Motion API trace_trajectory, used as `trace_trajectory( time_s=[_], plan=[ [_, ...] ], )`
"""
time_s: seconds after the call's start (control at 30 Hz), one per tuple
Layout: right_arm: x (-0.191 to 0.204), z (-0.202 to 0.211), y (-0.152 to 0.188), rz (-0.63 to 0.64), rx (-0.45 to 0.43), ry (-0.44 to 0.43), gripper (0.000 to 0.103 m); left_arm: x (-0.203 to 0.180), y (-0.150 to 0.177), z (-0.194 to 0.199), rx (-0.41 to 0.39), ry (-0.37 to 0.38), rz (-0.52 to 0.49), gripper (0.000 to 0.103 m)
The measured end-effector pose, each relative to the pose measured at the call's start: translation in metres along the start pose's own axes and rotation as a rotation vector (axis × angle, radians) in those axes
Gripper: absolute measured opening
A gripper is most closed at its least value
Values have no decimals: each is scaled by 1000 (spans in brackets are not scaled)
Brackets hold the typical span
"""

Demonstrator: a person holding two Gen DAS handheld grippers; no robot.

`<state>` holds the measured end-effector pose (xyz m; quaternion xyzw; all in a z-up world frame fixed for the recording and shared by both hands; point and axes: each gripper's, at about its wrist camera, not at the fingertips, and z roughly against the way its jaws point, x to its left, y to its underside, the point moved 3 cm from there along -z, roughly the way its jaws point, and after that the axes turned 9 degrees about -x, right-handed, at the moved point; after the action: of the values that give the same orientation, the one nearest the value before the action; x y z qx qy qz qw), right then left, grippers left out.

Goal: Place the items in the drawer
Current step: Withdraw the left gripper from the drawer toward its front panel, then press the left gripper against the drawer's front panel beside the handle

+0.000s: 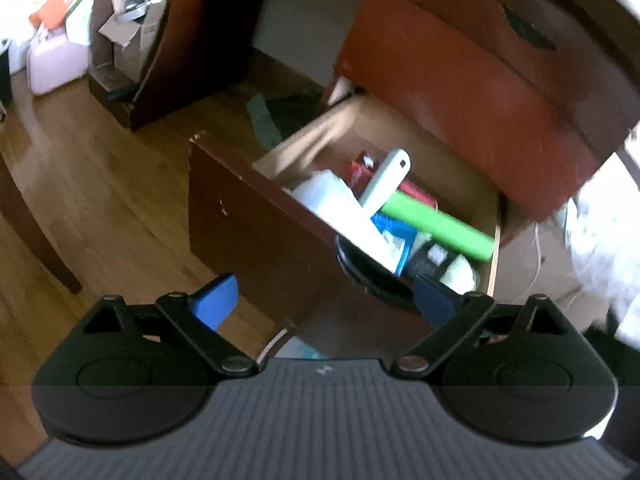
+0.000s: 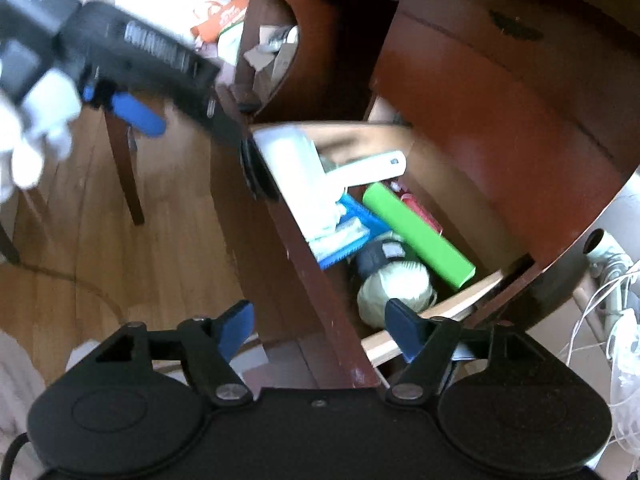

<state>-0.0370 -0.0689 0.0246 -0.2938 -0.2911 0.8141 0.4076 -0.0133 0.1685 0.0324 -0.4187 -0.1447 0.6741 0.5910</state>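
Observation:
The dark wooden drawer stands pulled out and holds several items: a white lint roller, a green tube, a blue packet, a red box and a pale yarn ball. My left gripper is open and empty, its blue fingers either side of the drawer front. It also shows in the right wrist view, held by a white-gloved hand at upper left. My right gripper is open and empty, straddling the drawer front above the near corner.
The red-brown desk overhangs the drawer. A wood floor lies left of it, with a chair leg, cardboard boxes and clutter beyond. White cables hang at the right.

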Motion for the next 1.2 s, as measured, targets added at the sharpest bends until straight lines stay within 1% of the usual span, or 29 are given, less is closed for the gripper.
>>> trace_trajectory(
  time_s=[0.03,0.07,0.1,0.17,0.27,0.3,0.37,0.4,0.43,0.47,0.5,0.57,0.6,0.63,0.7,0.77,0.8,0.83,0.87,0.9,0.93,0.97,1.0,1.03,1.07,1.1,1.13,1.2],
  plan=[
    [-1,-2,2,7,13,0,57,3,-2,-1,-12,3,29,96],
    [0,-3,6,14,22,2,48,5,-3,-2,-22,2,60,96],
    [1,-4,9,21,24,9,48,7,-3,-4,-27,0,80,96],
    [3,-2,11,40,18,28,44,7,-1,-10,-39,-11,107,96],
    [8,0,14,46,-5,42,42,5,2,-15,-110,-69,129,96],
    [10,0,14,56,-6,53,41,2,3,-17,-111,-85,128,96],
    [15,-2,16,81,-9,79,41,-2,2,-21,-98,-71,150,93],
    [19,-4,17,105,-12,102,41,-4,1,-20,-113,-68,160,83],
    [22,-7,19,129,-15,124,42,-6,-1,-19,-128,-66,149,57],
    [28,-8,21,162,-19,148,44,-11,-4,-18,-141,-64,122,52],
    [32,-8,21,184,-22,168,44,-17,-6,-18,-153,-57,92,52],
    [35,-8,23,198,-30,188,45,-23,-6,-22,-133,-40,66,52],
    [33,-7,23,192,-35,179,46,-24,-3,-27,-113,-44,65,53],
    [32,-6,23,186,-39,170,47,-23,-1,-31,-90,-57,66,58],
    [27,-4,22,151,-44,148,48,-16,3,-40,-53,-70,92,61],
    [24,-4,21,123,-46,134,51,-6,5,-44,-33,-83,142,70],
    [25,-5,22,126,-45,133,53,-1,5,-45,-26,-94,167,84],
    [27,-6,22,130,-44,132,57,4,5,-47,-19,-104,191,93],
    [29,-7,23,138,-42,132,62,10,5,-48,-8,-107,216,93],
    [32,-9,24,152,-40,137,64,15,6,-49,-3,-104,238,93],
    [34,-11,24,167,-38,143,64,19,5,-50,-7,-99,246,90],
    [36,-12,25,181,-36,153,60,20,1,-49,-27,-94,225,89],
    [34,-11,24,181,-44,153,57,20,-3,-48,-47,-90,201,85],
    [32,-10,24,181,-52,153,51,18,-8,-47,-66,-88,161,79],
    [28,-9,23,160,-62,141,45,16,-12,-46,-80,-83,126,76],
    [24,-7,22,136,-63,130,43,17,-14,-46,-86,-80,110,71],
    [19,-6,21,113,-63,119,42,20,-13,-48,-79,-86,119,69],
    [19,-5,22,112,-65,117,42,22,-9,-51,-67,-99,128,65]
  ],
)
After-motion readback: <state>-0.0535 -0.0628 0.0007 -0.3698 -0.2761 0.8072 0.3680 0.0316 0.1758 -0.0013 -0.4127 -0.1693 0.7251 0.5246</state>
